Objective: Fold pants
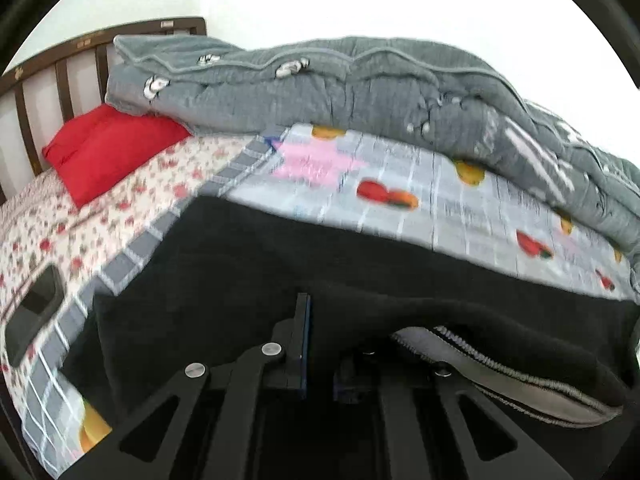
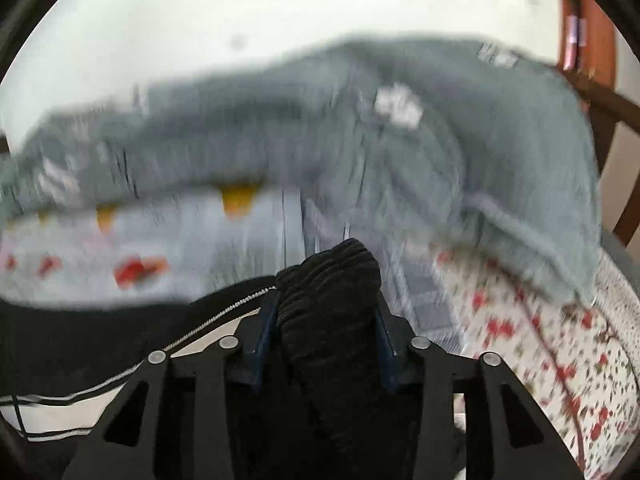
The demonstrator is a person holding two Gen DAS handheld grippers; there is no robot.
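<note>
The black pants [image 1: 248,264] lie spread on the bed in the left wrist view, their grey-lined waistband [image 1: 508,368] folded over at the right. My left gripper [image 1: 320,344] is shut on the black fabric; the right finger is hidden under the cloth. In the right wrist view my right gripper [image 2: 326,320] is shut on a bunched ribbed part of the pants [image 2: 332,300], which sticks up between the blue pads. More black cloth with a zipper [image 2: 216,316] hangs to the left. The right view is blurred by motion.
A grey quilt [image 1: 360,88] is piled along the far side of the bed. A red pillow [image 1: 108,148] lies by the brown headboard [image 1: 48,76]. The fruit-print sheet [image 1: 420,200] and floral sheet [image 1: 60,236] cover the mattress. A dark flat object [image 1: 36,312] lies at left.
</note>
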